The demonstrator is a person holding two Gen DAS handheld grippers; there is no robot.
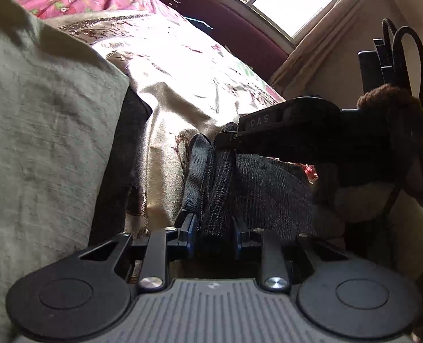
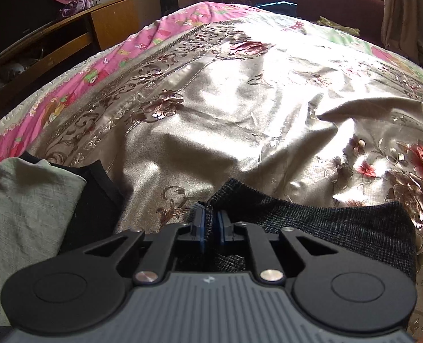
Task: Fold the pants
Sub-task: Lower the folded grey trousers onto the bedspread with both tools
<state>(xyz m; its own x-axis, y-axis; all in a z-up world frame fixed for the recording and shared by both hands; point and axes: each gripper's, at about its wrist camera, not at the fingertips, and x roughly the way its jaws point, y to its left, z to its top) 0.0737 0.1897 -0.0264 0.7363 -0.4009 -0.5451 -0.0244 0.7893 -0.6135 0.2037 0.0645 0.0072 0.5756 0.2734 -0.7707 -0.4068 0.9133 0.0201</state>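
Pants [image 2: 311, 228], dark and woven, lie at the near edge of the bed [image 2: 225, 114], soft and floppy, so hold the edges. The left tool [image 1: 214, 225] pinches a bunched part; the right tool [image 2: 211, 223] pinches an edge. No boxes or baskets show. Folded clothes [image 2: 25, 200] sit just beside.

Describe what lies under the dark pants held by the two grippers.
Under the dark pants lies the floral satin bedspread. The left gripper and right gripper pinch them. Whatever lies beneath the covered patch is hidden.
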